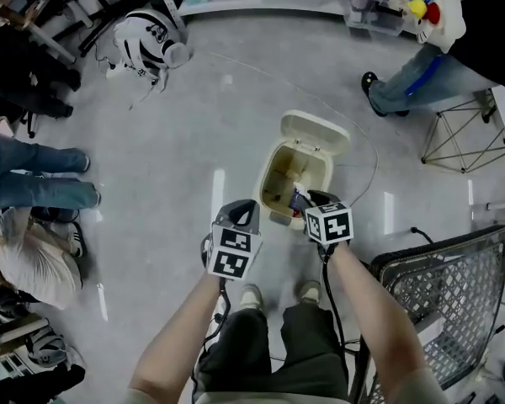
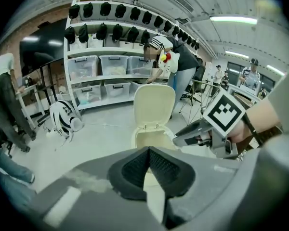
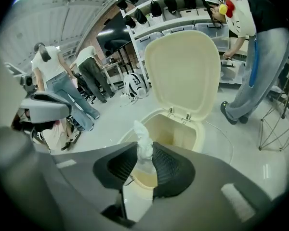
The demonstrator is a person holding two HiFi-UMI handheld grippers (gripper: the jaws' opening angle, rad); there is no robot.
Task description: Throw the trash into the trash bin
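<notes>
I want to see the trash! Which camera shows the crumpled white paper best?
Right gripper view: the crumpled white paper is pinched between the right hand-held gripper's pads. Head view mostly hides it; left gripper view doesn't show it.

Pale grey floor, open cream trash bin, striped backpack, wire cart

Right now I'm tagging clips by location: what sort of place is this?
Likely a workshop or lab storeroom: tall shelving holding clear storage bins, a bare grey floor, and a wire cart.
</notes>
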